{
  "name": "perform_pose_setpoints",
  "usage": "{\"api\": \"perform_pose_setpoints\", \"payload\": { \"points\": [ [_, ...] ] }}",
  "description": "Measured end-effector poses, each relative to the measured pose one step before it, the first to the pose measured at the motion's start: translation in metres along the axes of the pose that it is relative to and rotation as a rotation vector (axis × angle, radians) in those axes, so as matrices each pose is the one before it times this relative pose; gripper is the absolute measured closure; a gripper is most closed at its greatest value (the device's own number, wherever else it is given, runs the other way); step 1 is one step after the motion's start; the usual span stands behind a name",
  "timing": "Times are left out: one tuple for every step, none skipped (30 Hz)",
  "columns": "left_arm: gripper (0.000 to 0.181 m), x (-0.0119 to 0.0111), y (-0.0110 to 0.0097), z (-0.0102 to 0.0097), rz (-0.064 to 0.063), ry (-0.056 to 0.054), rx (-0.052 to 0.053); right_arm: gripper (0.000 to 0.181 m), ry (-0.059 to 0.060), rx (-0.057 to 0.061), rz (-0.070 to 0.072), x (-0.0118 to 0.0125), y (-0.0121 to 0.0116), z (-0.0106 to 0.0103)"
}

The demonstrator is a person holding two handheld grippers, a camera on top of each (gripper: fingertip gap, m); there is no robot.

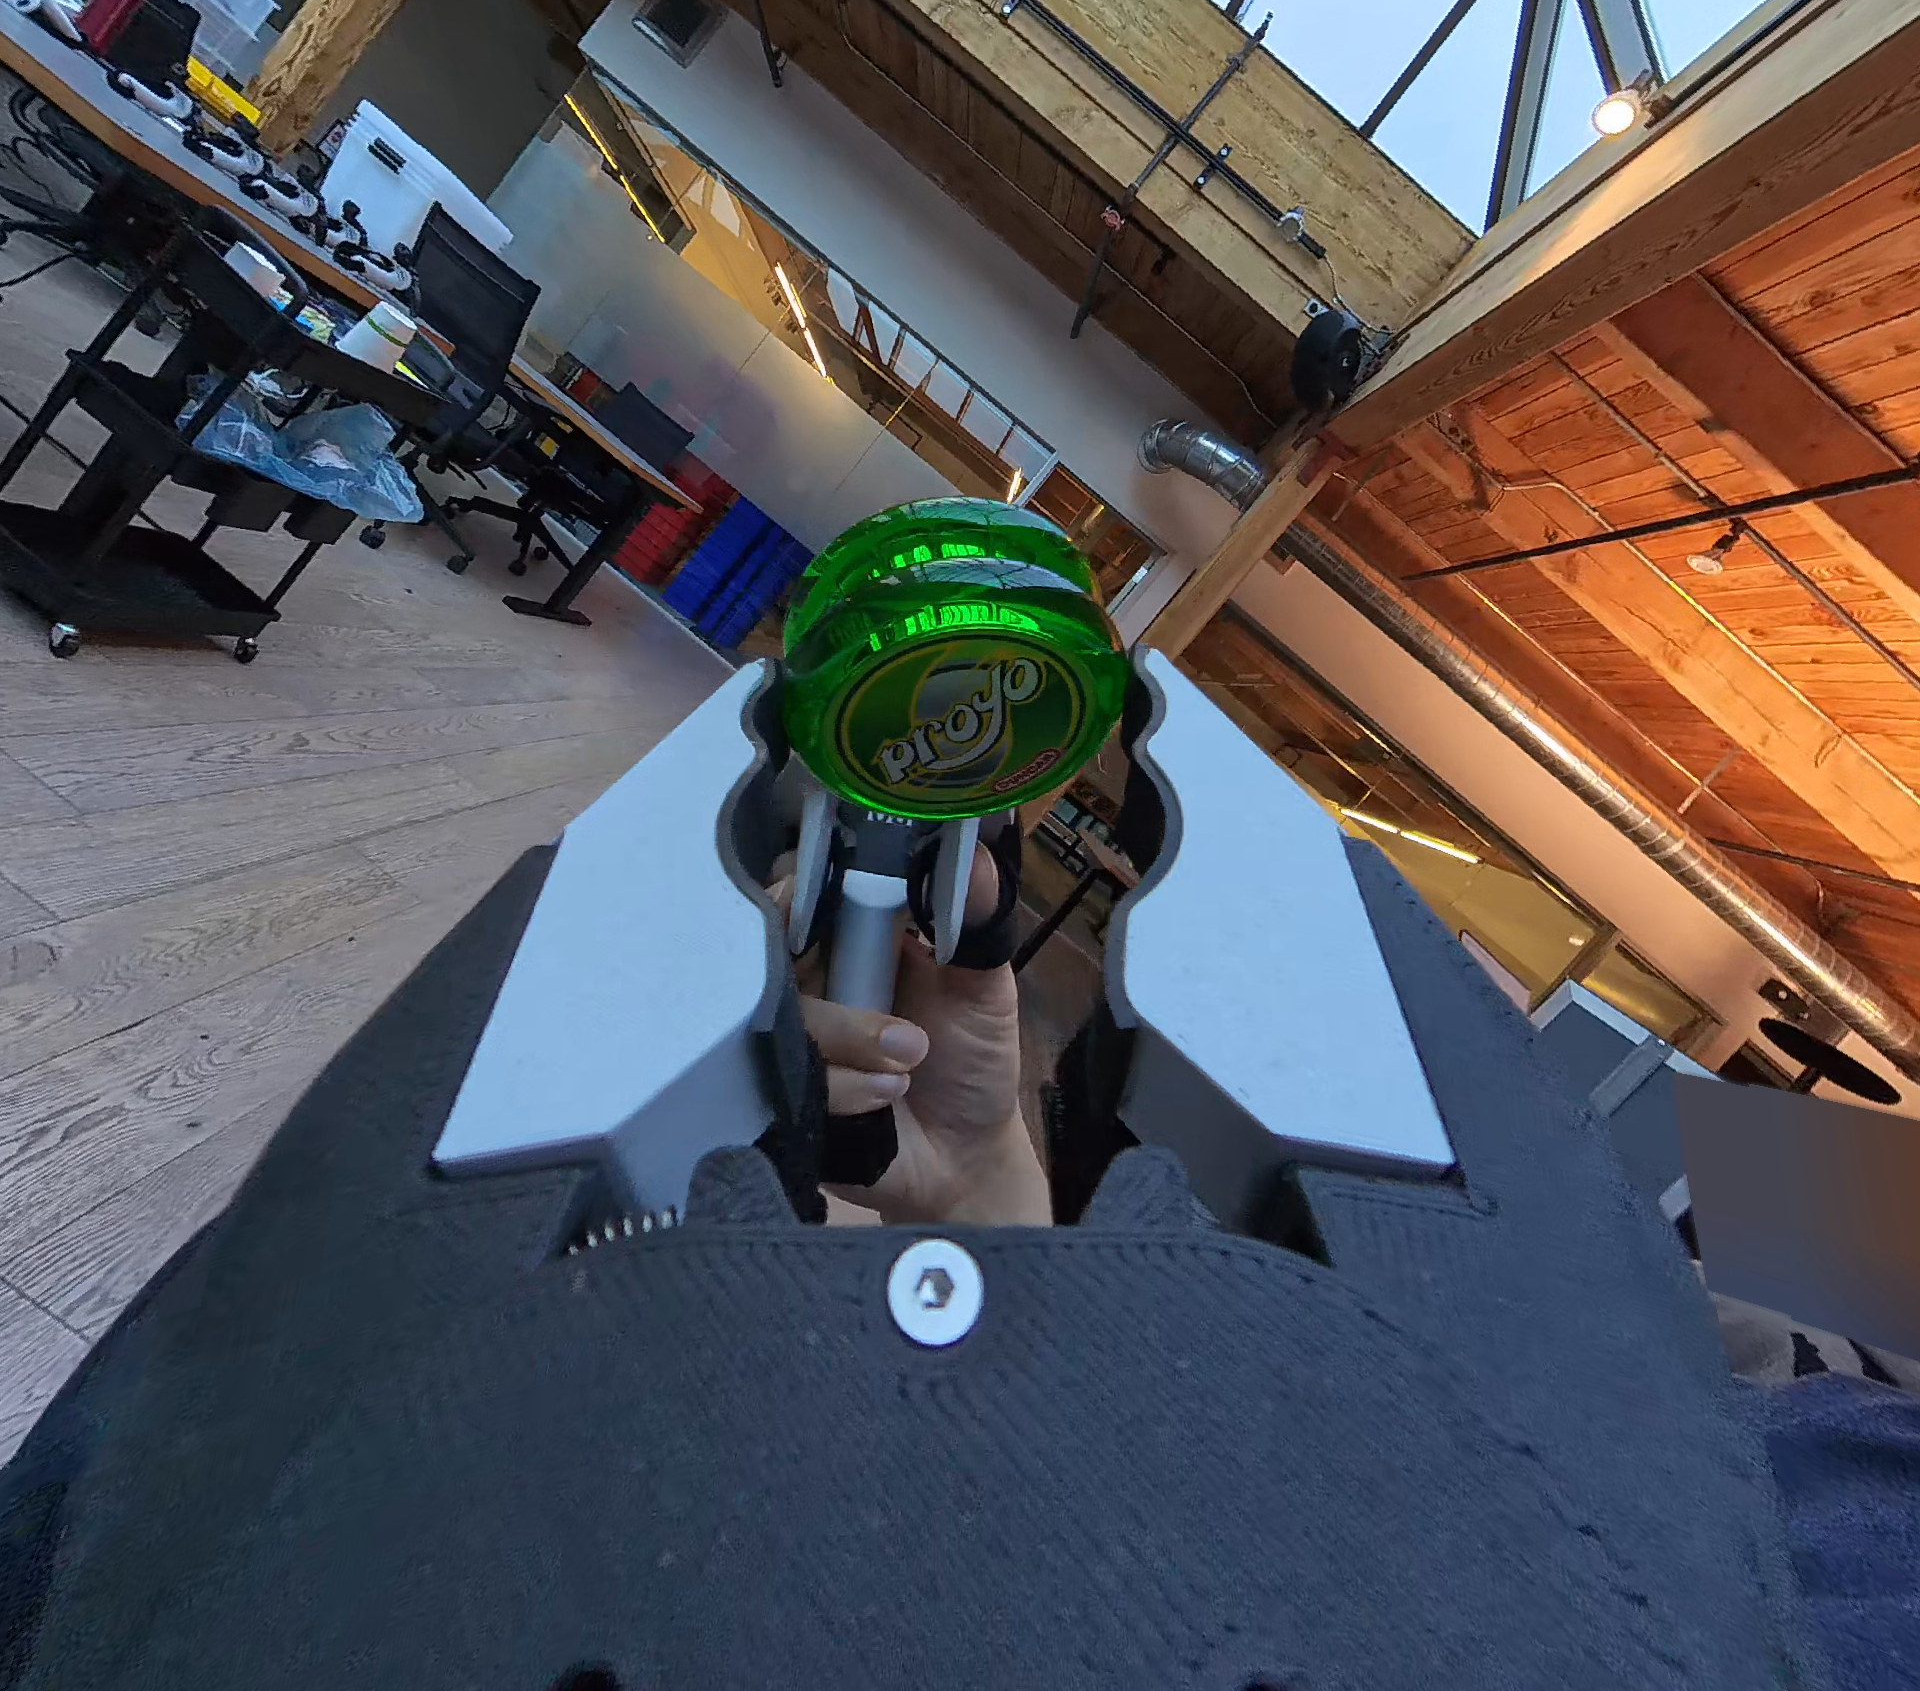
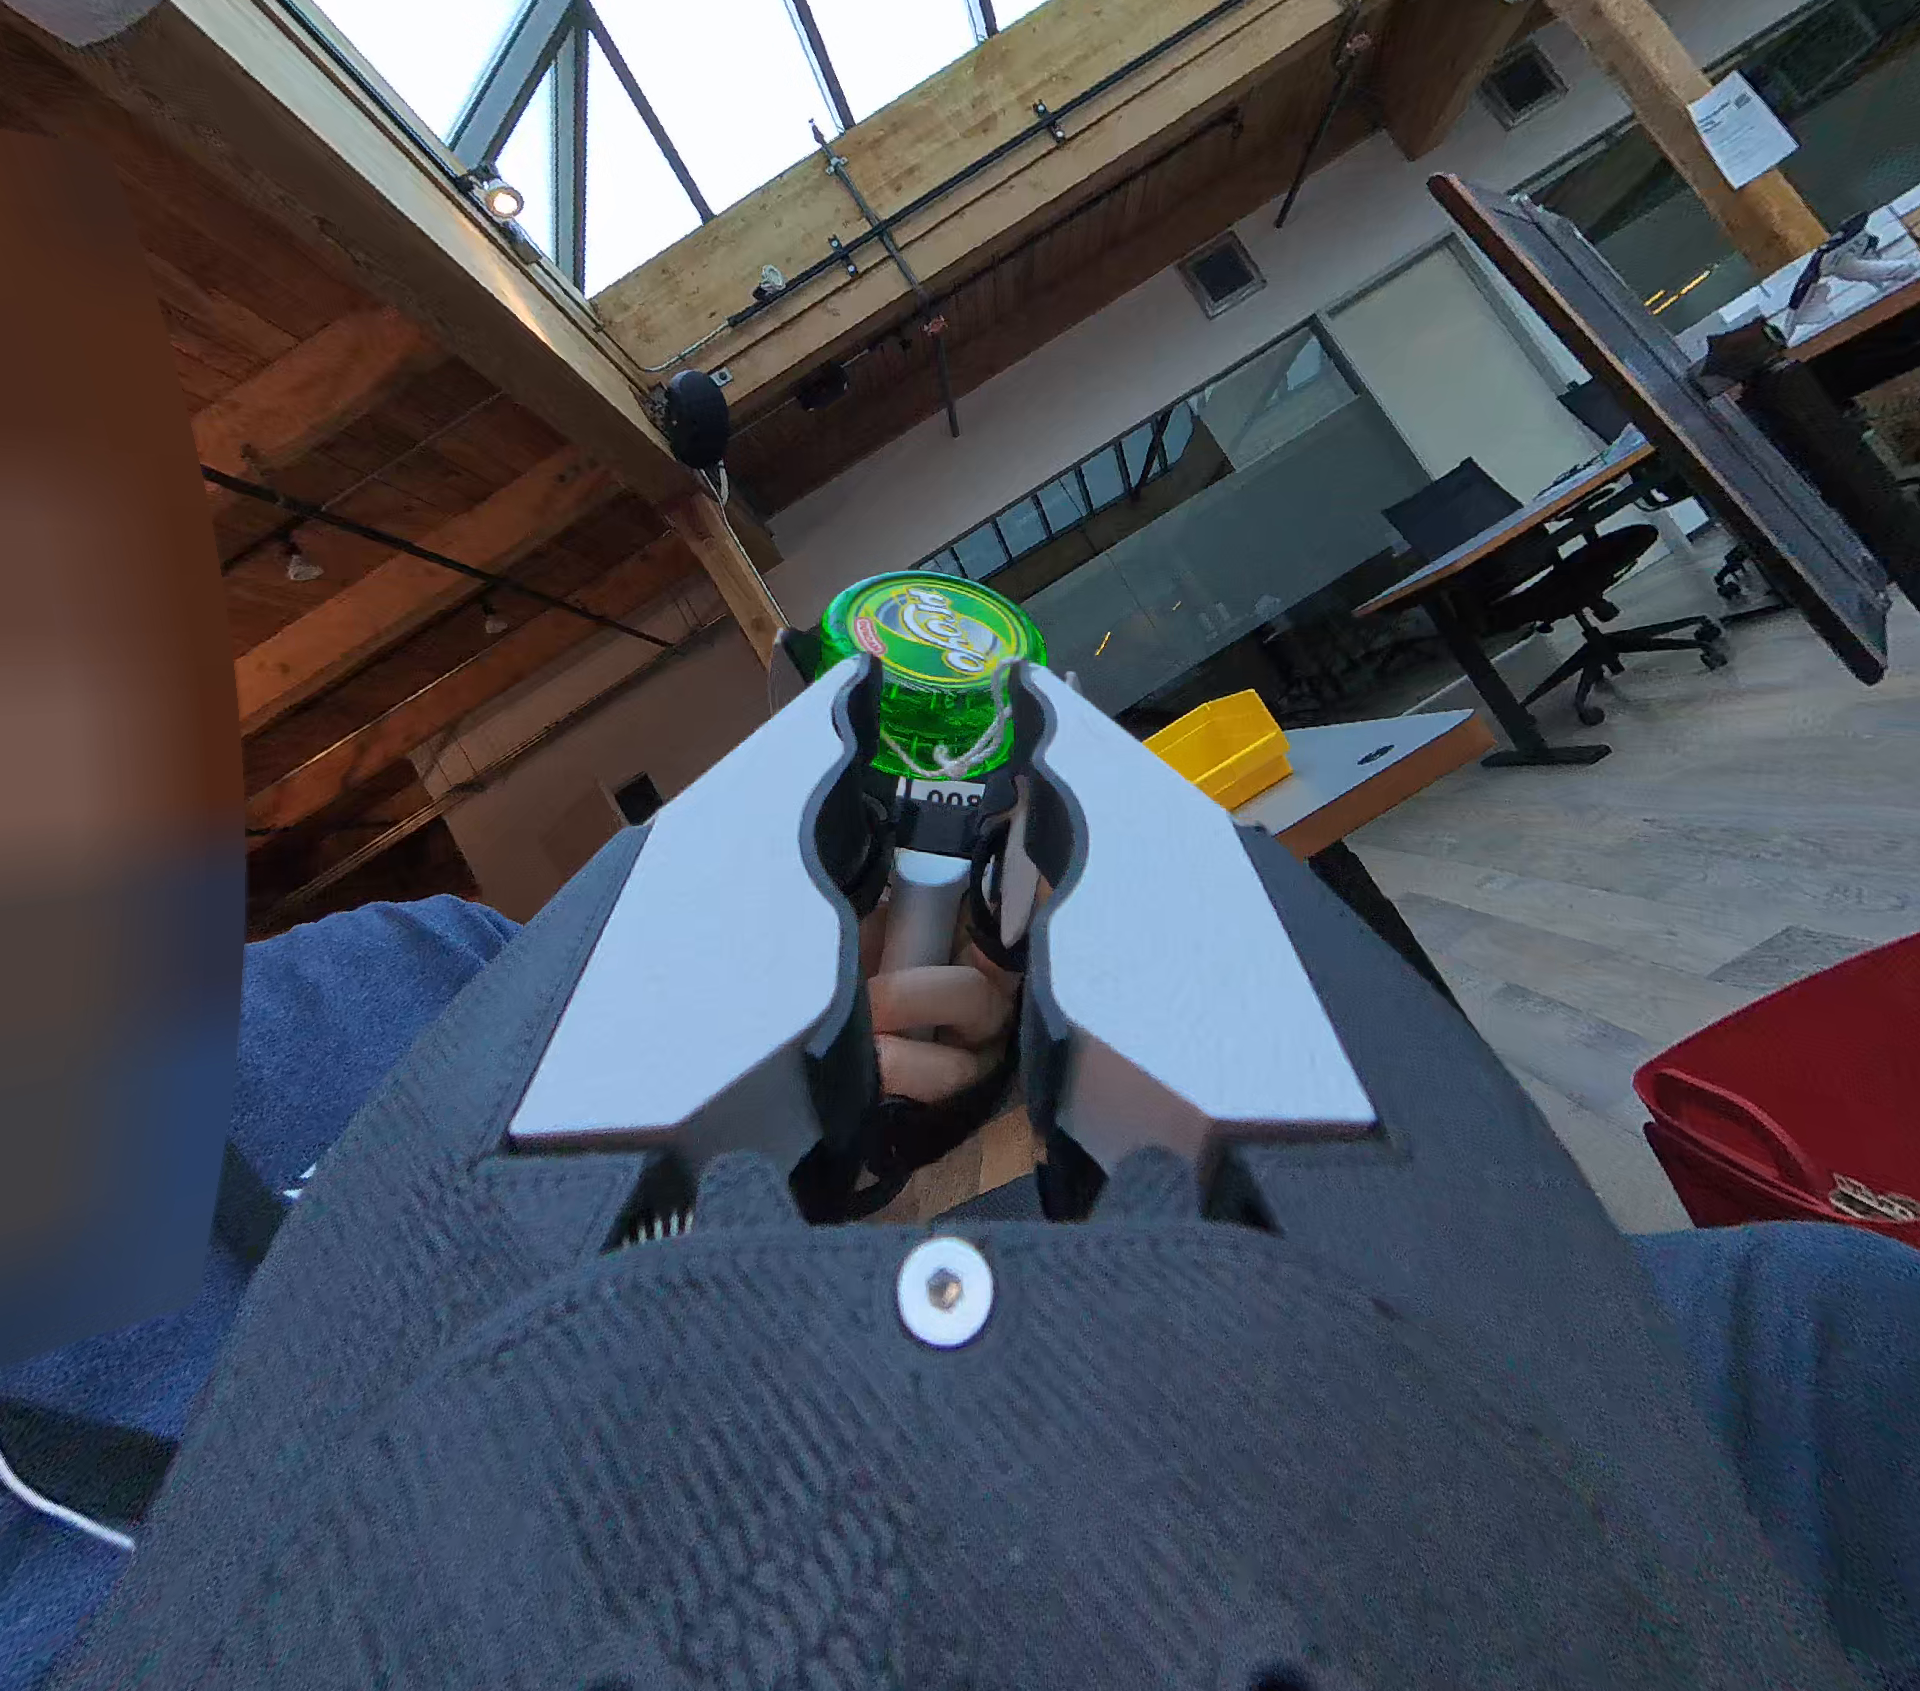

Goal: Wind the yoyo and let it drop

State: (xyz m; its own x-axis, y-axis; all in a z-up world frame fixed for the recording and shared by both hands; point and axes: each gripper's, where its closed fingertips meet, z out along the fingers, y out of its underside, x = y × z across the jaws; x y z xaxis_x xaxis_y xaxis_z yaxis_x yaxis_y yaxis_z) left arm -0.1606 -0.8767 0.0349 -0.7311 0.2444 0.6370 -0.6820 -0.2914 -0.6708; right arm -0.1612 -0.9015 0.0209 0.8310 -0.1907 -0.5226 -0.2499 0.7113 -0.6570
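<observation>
A clear green yoyo (image 1: 954,685) with a yellow face sits between the fingertips of my left gripper (image 1: 951,675). The jaws press on its rim from both sides and hold it up in the air. My right gripper (image 2: 940,685) faces it from the other side, just short of the yoyo (image 2: 935,665). Its jaws stand a narrow gap apart with nothing seen clamped between them. A white string (image 2: 971,753) hangs looped across the yoyo's groove, close to the right gripper's right-hand fingertip. The right gripper (image 1: 883,872) also shows below the yoyo in the left wrist view, with a hand (image 1: 935,1080) on it.
A black cart (image 1: 156,498), desks and office chairs (image 1: 468,353) stand to the left on the wooden floor. A yellow bin (image 2: 1221,748) on a small table, a red bin (image 2: 1797,1111) and more desks are on the right. A blue sleeve (image 2: 343,1018) is close by. Left and right tips are no more than a few centimetres apart.
</observation>
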Motion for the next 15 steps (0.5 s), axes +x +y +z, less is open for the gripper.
{"api": "perform_pose_setpoints", "payload": {
  "points": [
    [0.118, 0.00044, -0.00010, -0.00010, -0.0050, 0.0024, 0.0015, 0.159, 0.0094, -0.0109, 0.0071, 0.00193, 0.00241, 0.00082],
    [0.118, 0.00058, 0.00008, -0.00004, 0.0003, 0.0017, -0.0003, 0.159, 0.0148, -0.0102, 0.0005, 0.00238, 0.00235, 0.00075],
    [0.118, 0.00058, 0.00022, 0.00004, 0.0025, 0.0015, -0.0015, 0.162, 0.0137, -0.0025, -0.0094, 0.00180, 0.00124, 0.00055],
    [0.118, 0.00084, 0.00025, -0.00006, 0.0014, 0.0026, -0.0010, 0.164, 0.0237, 0.0001, -0.0091, 0.00300, 0.00093, 0.00000],
    [0.118, 0.00106, 0.00034, 0.00022, -0.0001, 0.0040, -0.0010, 0.167, 0.0351, 0.0007, -0.0086, 0.00481, 0.00077, -0.00062],
    [0.118, 0.00102, 0.00052, 0.00032, -0.0002, 0.0041, -0.0028, 0.169, 0.0343, 0.0036, -0.0064, 0.00495, 0.00024, -0.00120],
    [0.118, 0.00062, 0.00063, 0.00051, 0.0016, 0.0015, -0.0033, 0.174, 0.0327, 0.0128, -0.0029, 0.00488, -0.00119, -0.00208],
    [0.118, 0.00050, 0.00076, 0.00063, 0.0034, 0.0007, -0.0030, 0.181, -0.0035, 0.0147, -0.0053, -0.00043, -0.00182, -0.00190],
    [0.118, 0.00034, 0.00116, 0.00074, 0.0036, 0.0006, -0.0048, 0.181, 0.0068, 0.0025, 0.0113, 0.00147, -0.00078, -0.00122],
    [0.118, 0.00009, 0.00130, 0.00077, 0.0036, -0.0005, -0.0052, 0.178, 0.0019, -0.0054, 0.0160, 0.00069, -0.00005, -0.00043],
    [0.118, -0.00020, 0.00089, 0.00050, 0.0044, -0.0015, -0.0026, 0.174, -0.0073, -0.0129, 0.0173, -0.00078, 0.00087, 0.00034],
    [0.118, -0.00030, 0.00068, 0.00040, 0.0049, -0.0020, -0.0010, 0.172, -0.0081, -0.0165, 0.0246, -0.00087, 0.00178, 0.00104],
    [0.118, -0.00059, 0.00080, 0.00026, 0.0044, -0.0024, -0.0018, 0.171, -0.0115, -0.0169, 0.0265, -0.00141, 0.00219, 0.00128],
    [0.118, -0.00067, 0.00068, 0.00025, 0.0031, -0.0025, -0.0020, 0.171, -0.0100, -0.0155, 0.0219, -0.00145, 0.00249, 0.00158],
    [0.118, -0.00050, 0.00037, 0.00002, 0.0009, -0.0014, -0.0008, 0.171, -0.0005, -0.0066, 0.0105, -0.00029, 0.00171, 0.00123]
  ]
}}
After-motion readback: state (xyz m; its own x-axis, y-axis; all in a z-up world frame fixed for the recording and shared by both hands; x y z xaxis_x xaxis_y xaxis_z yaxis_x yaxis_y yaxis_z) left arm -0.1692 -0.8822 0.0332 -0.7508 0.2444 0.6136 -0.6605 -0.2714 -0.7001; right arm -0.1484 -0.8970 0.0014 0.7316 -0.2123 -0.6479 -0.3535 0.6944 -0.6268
